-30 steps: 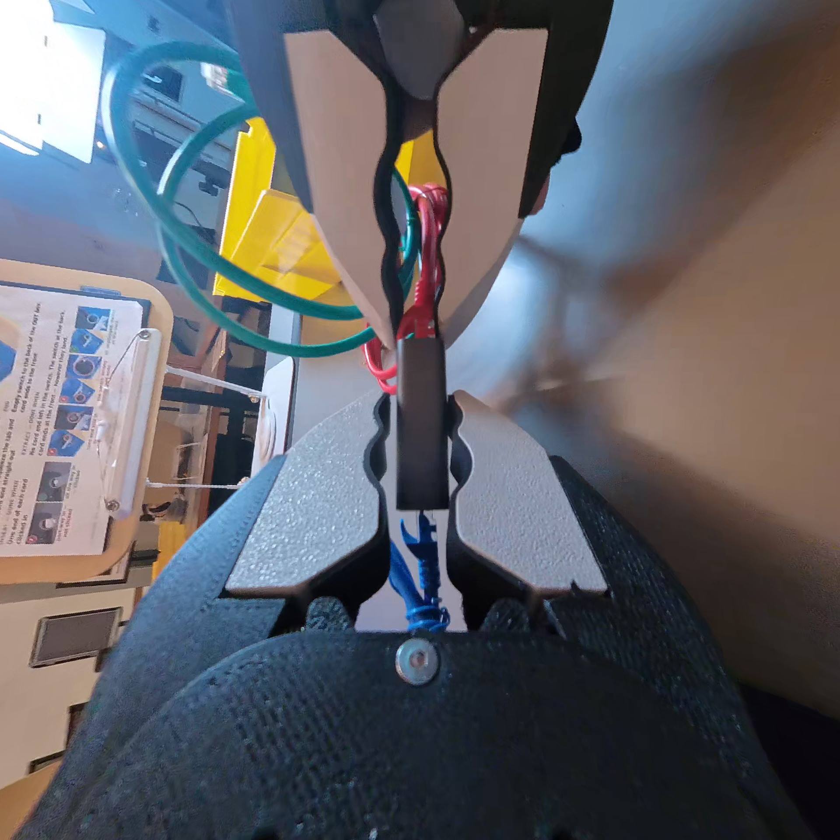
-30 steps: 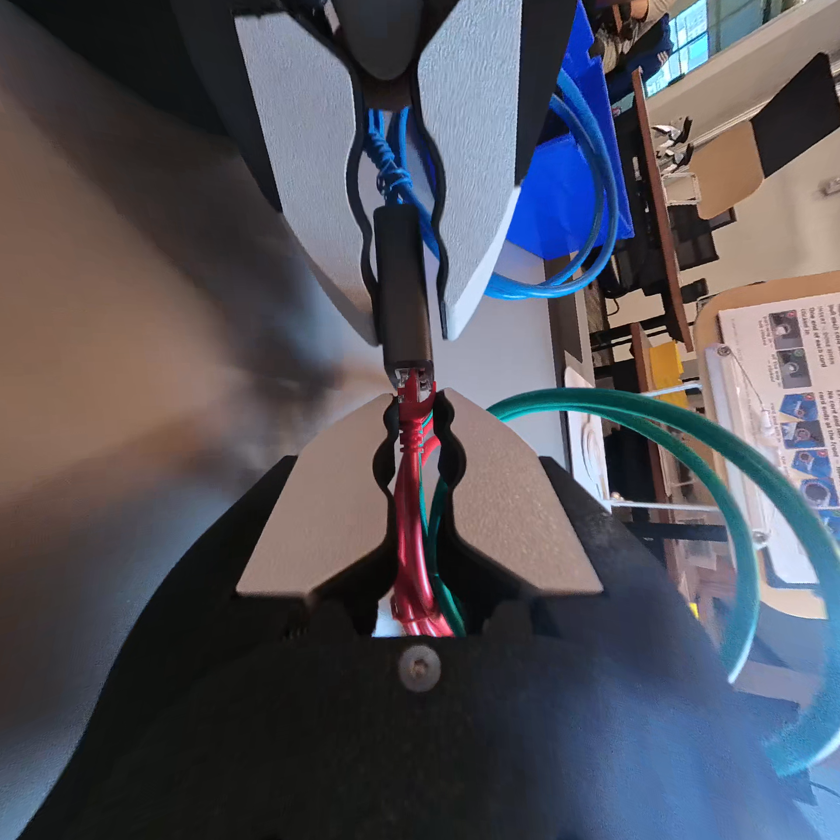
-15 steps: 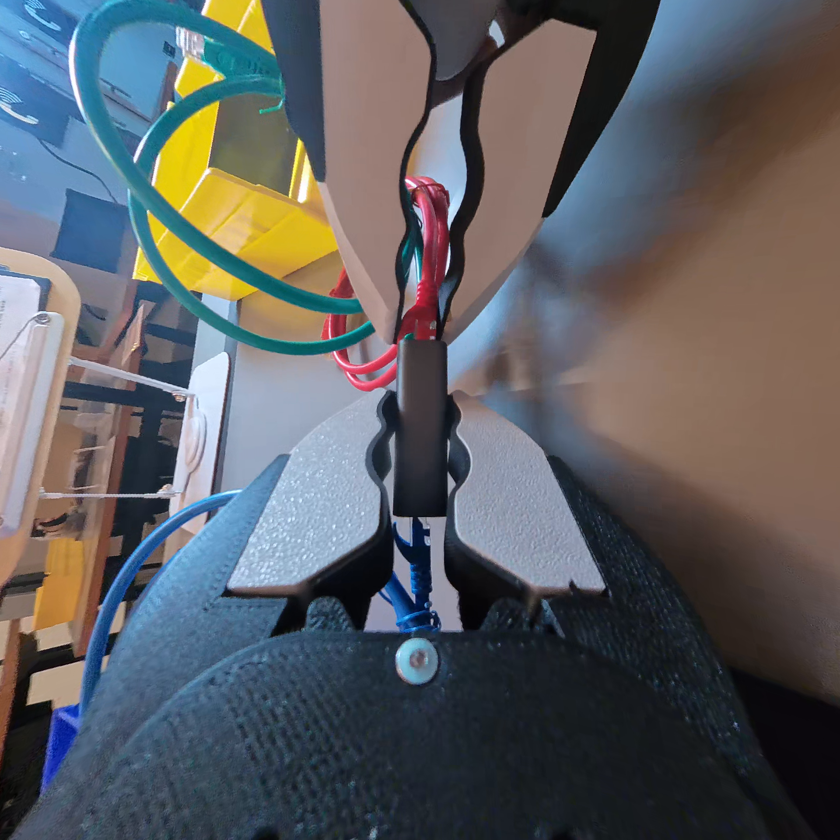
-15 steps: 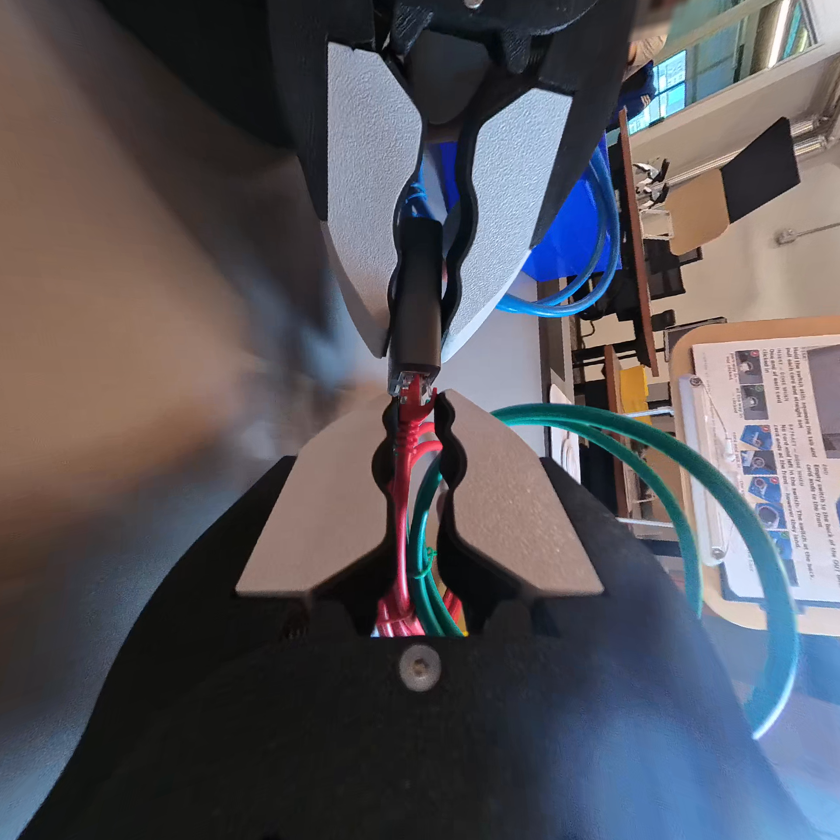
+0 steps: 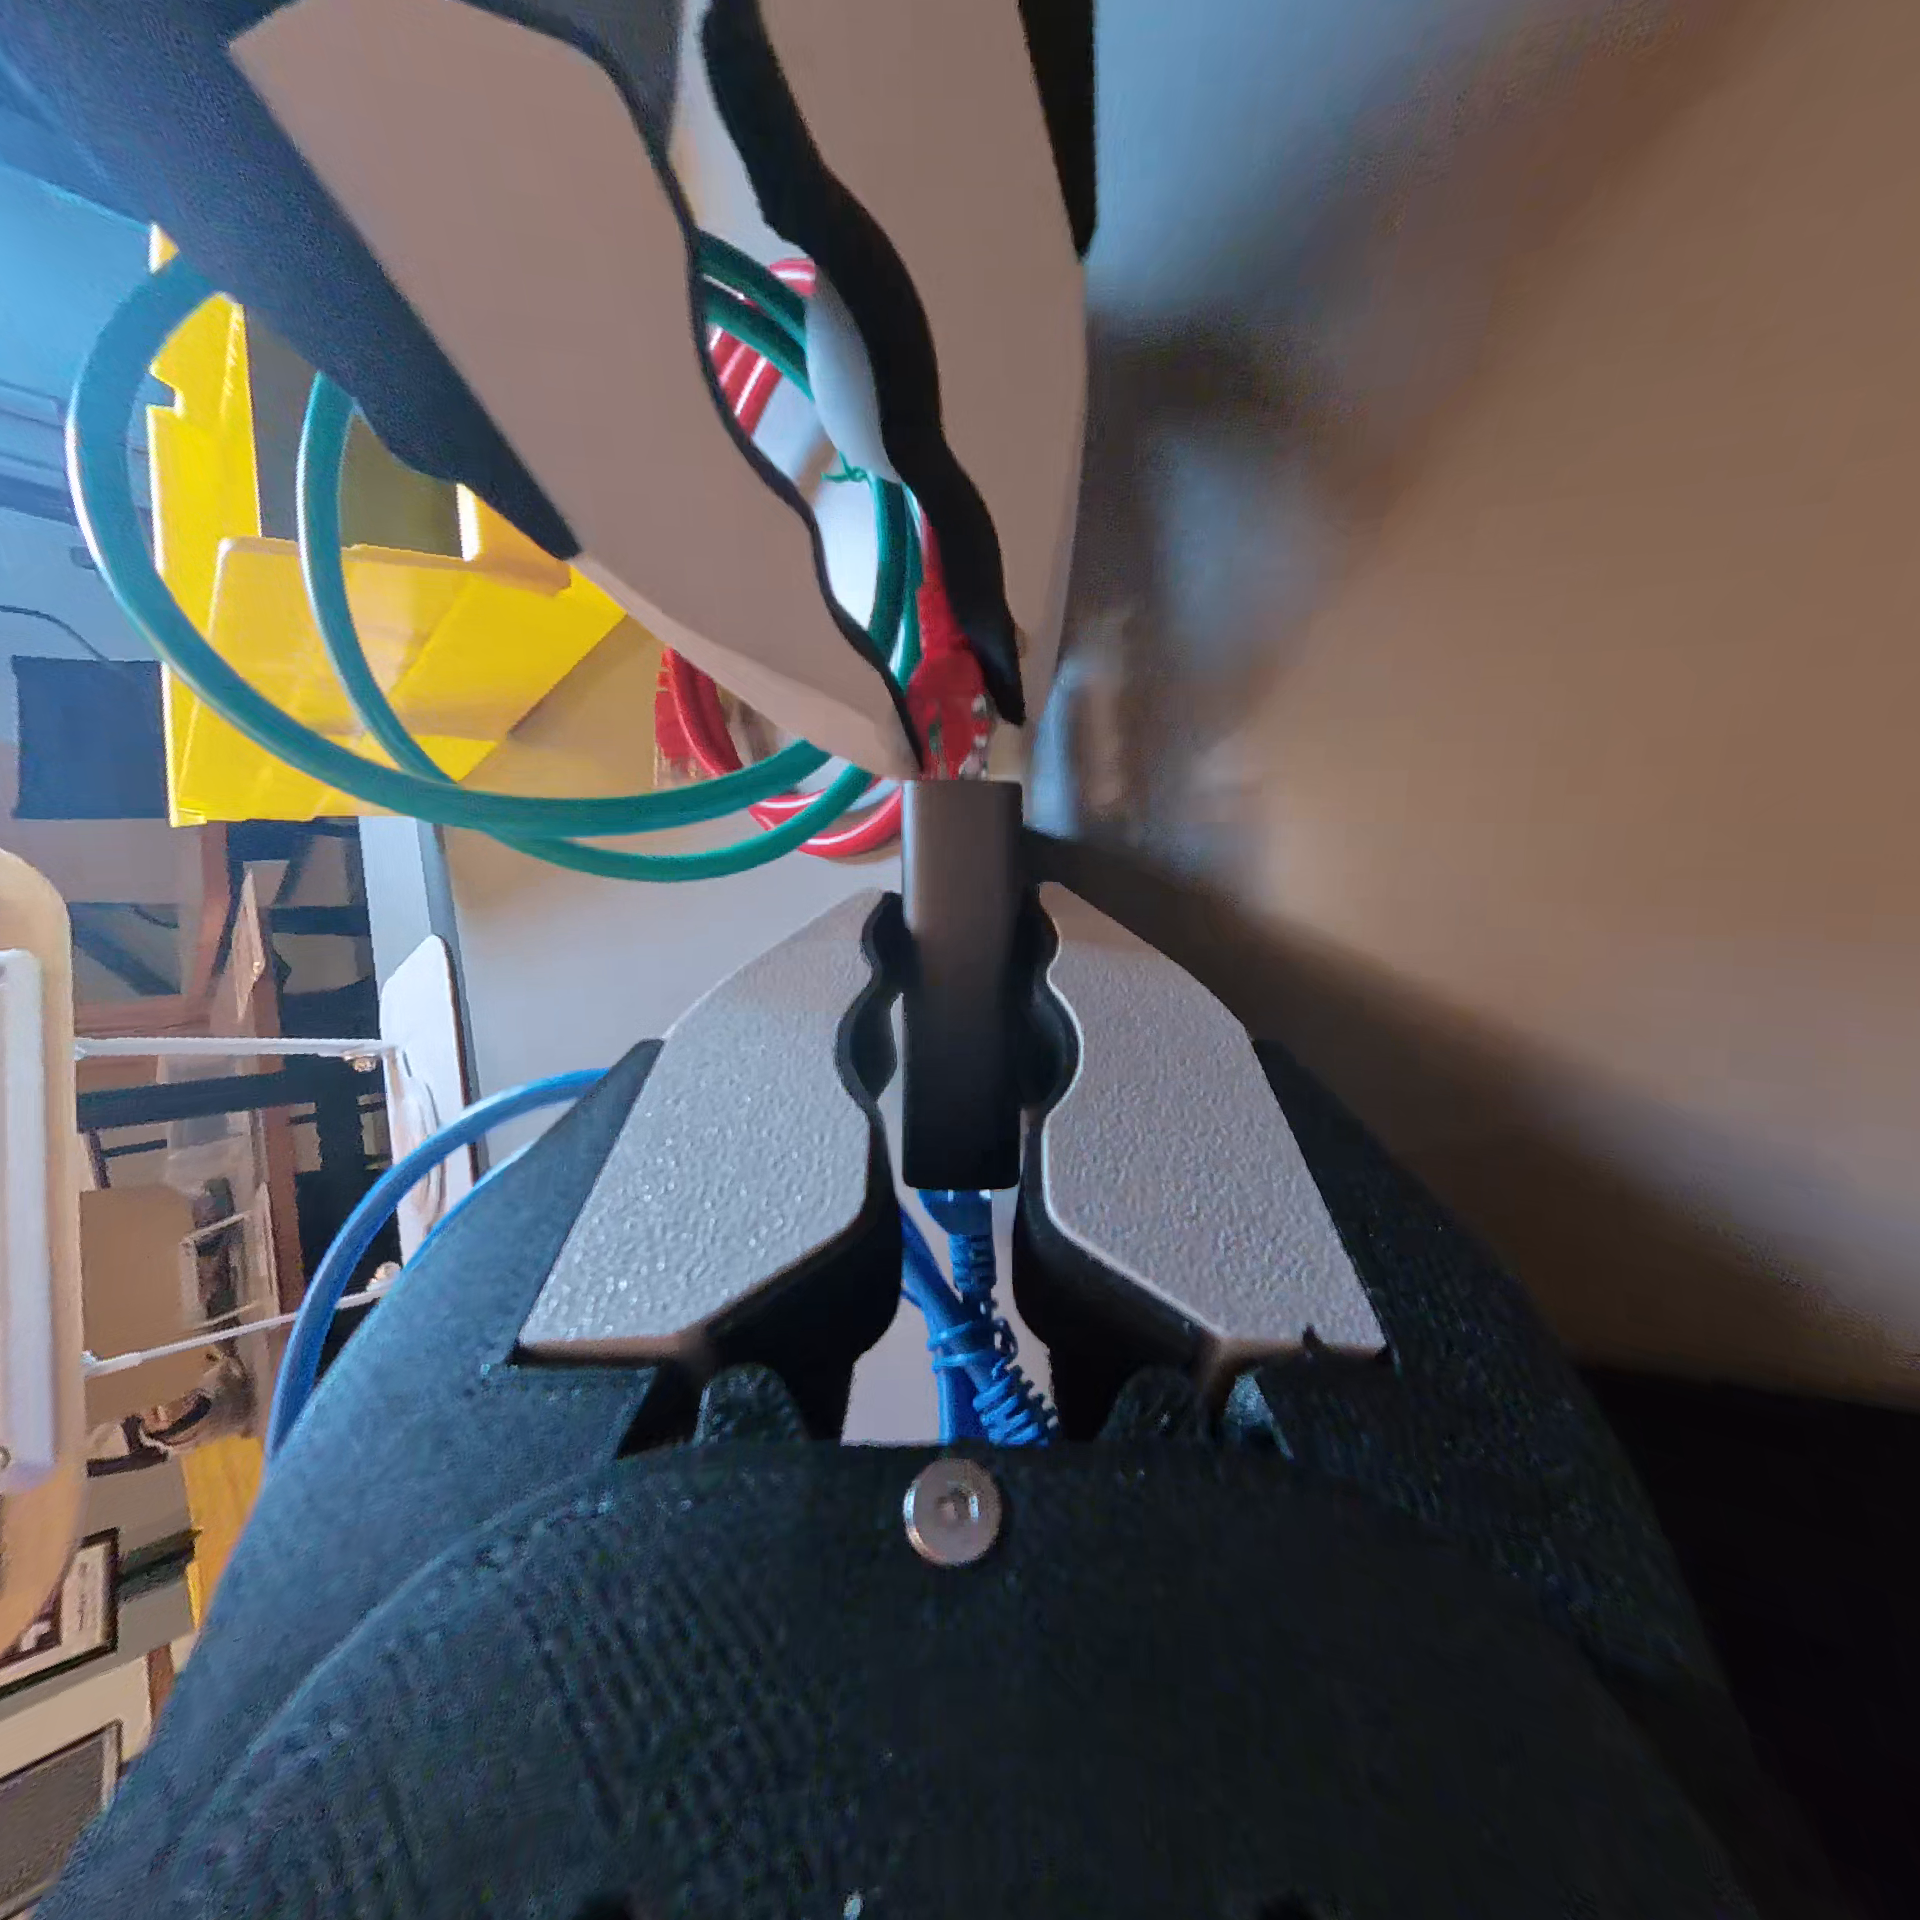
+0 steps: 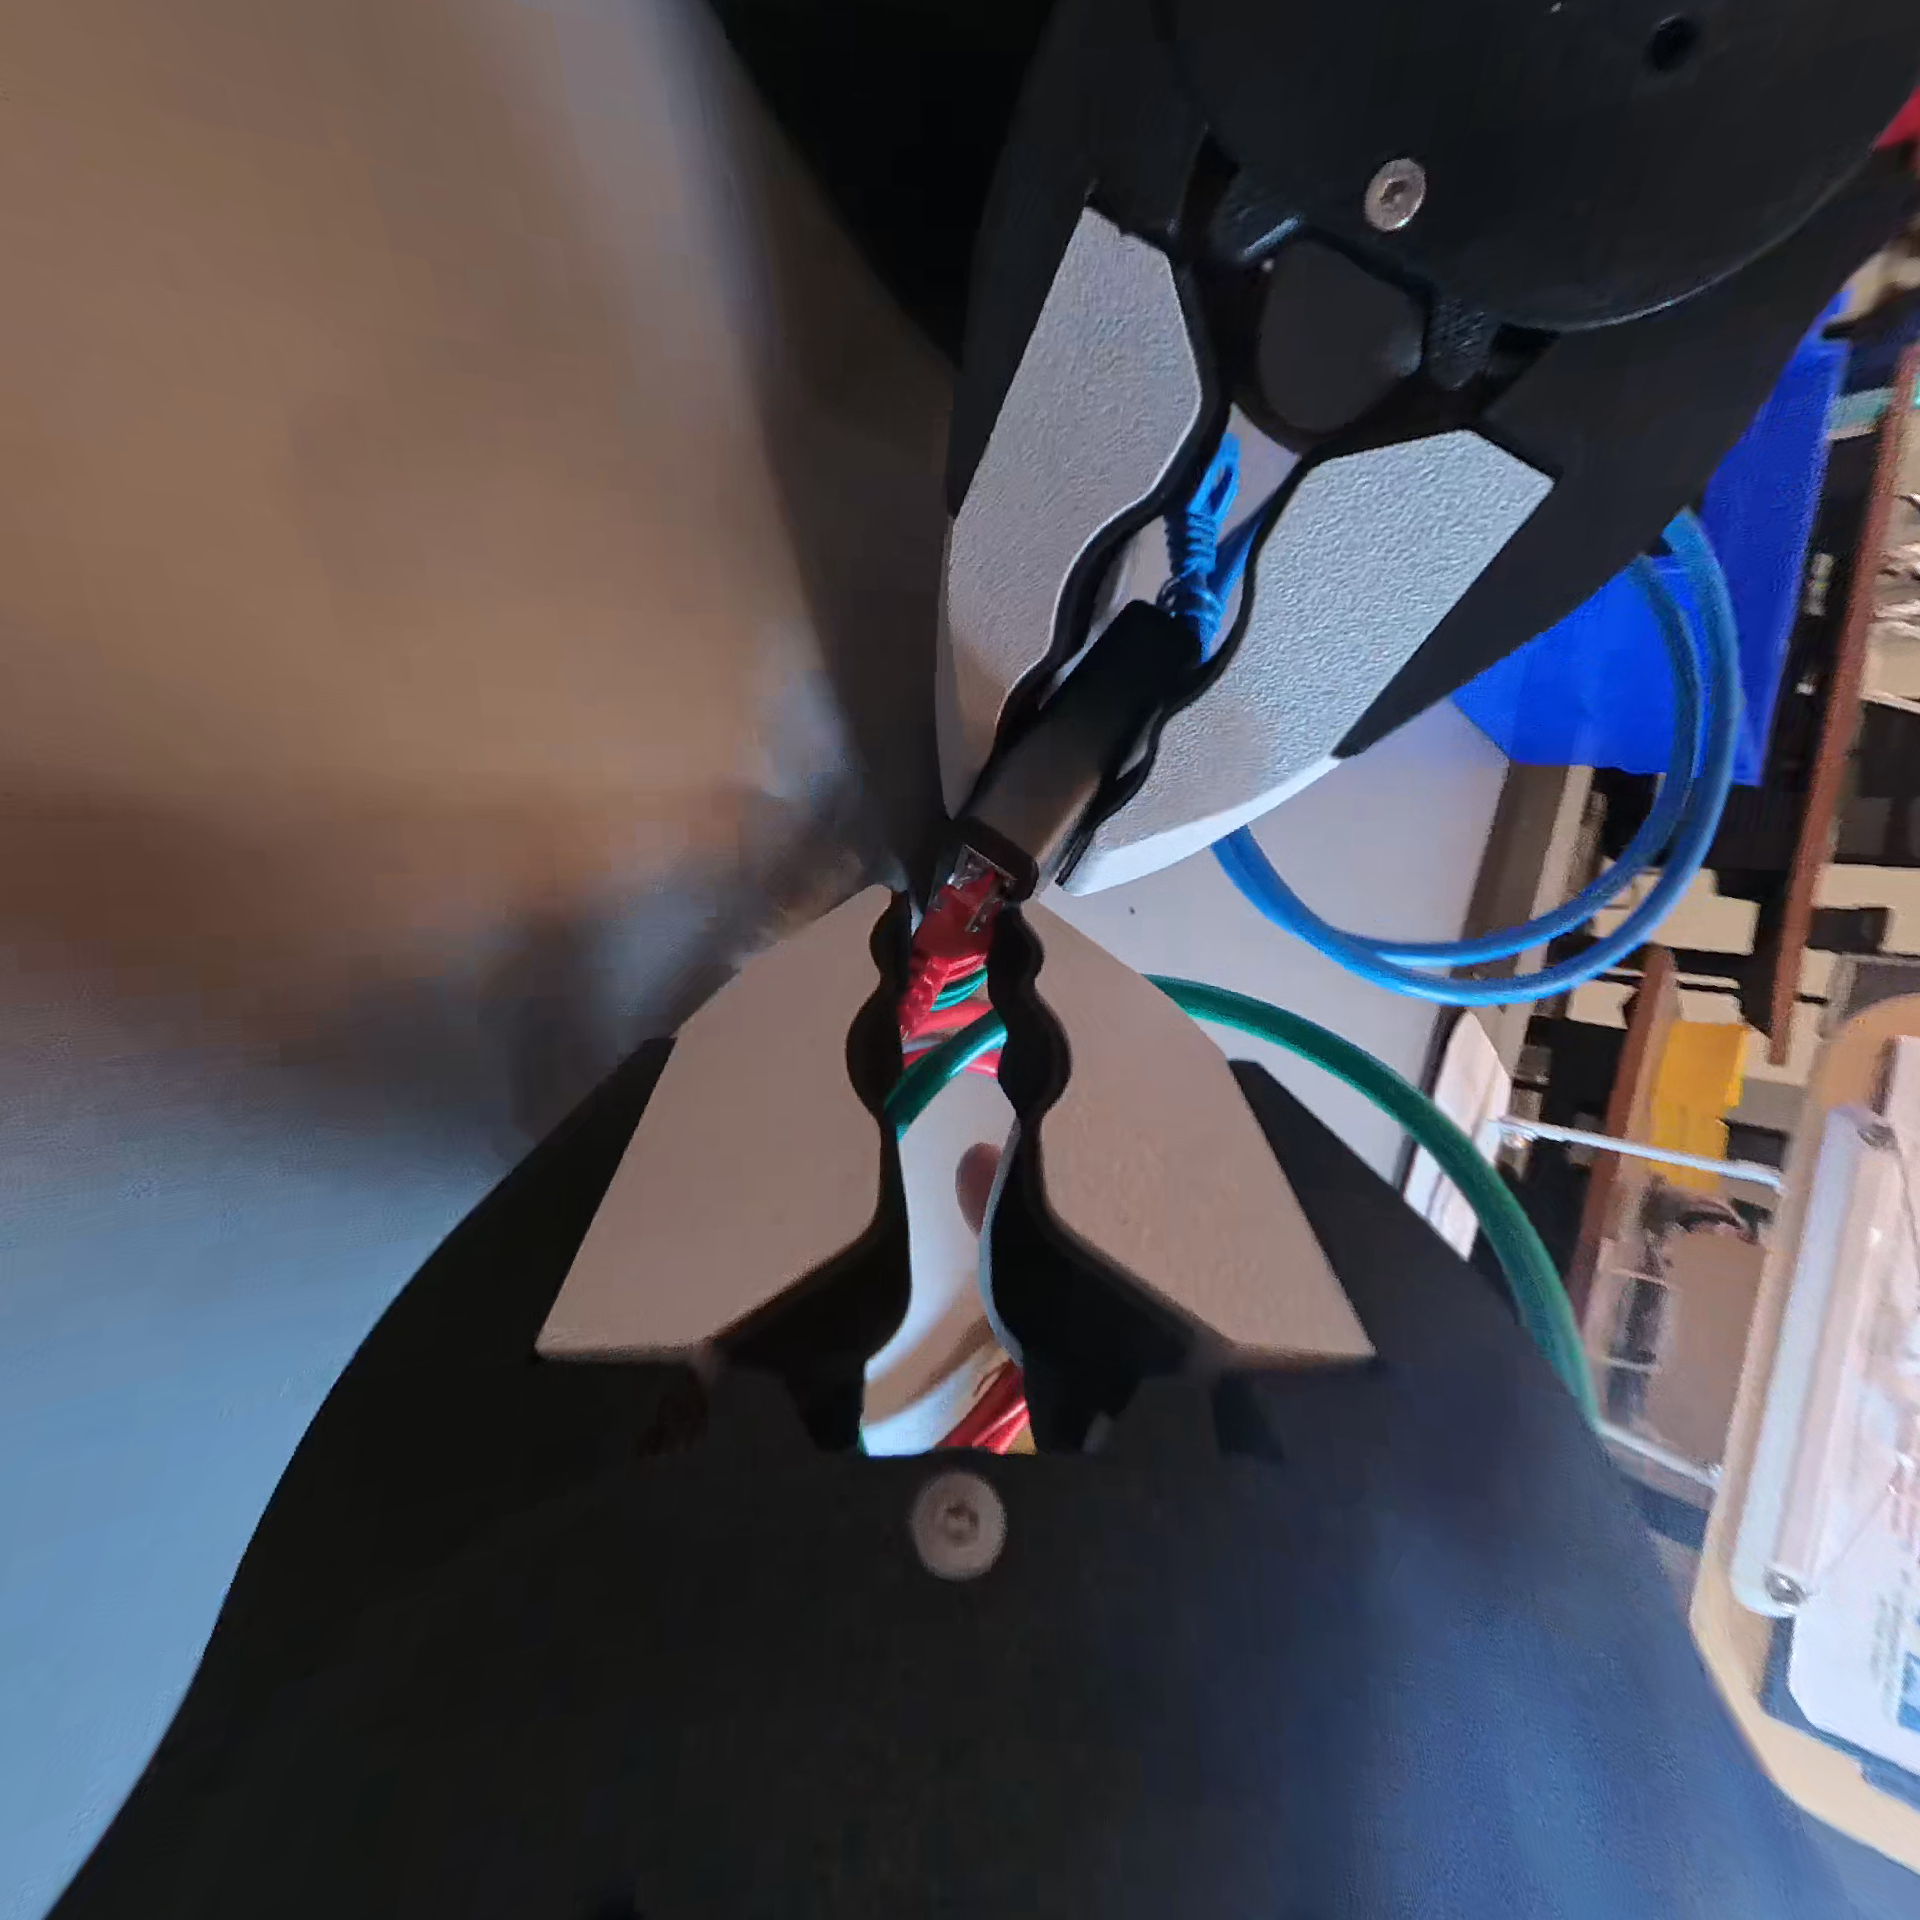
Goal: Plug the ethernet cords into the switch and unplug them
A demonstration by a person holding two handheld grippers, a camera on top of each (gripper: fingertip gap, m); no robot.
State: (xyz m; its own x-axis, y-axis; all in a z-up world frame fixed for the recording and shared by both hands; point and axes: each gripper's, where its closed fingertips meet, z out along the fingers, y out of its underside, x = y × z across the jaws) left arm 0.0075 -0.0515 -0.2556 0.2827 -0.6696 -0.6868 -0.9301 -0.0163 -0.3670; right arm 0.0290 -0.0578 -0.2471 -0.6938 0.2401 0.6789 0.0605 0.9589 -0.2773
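Note:
My left gripper [image 5: 961, 920] is shut on the small black switch [image 5: 961, 997], which stands on end between the grey fingers [image 5: 727, 1143]. A blue cord [image 5: 971, 1288] is plugged into its near end. My right gripper [image 6: 951, 914] is shut on the red cord's plug [image 6: 956, 920], whose tip sits at the mouth of the switch [image 6: 1081, 727]. I cannot tell whether it is seated. In the left wrist view the right gripper [image 5: 966, 748] comes from above with the red plug [image 5: 951, 696]. In the right wrist view the left gripper [image 6: 1023, 842] shows tilted at the top.
A green cord [image 5: 416, 769] loops to the left, hanging by the red coil [image 5: 831, 831]. A yellow bin [image 5: 343, 665] stands behind it. The right wrist view shows a blue bin [image 6: 1662, 644], the blue cord's loop [image 6: 1558, 935] and a printed sheet on a board [image 6: 1860, 1403]. Both grippers' tips are close together, under 4 cm apart.
Both grippers have turned against each other, so the switch now sits tilted in the right wrist view. The red plug stays at the switch's end. Both grips have held.

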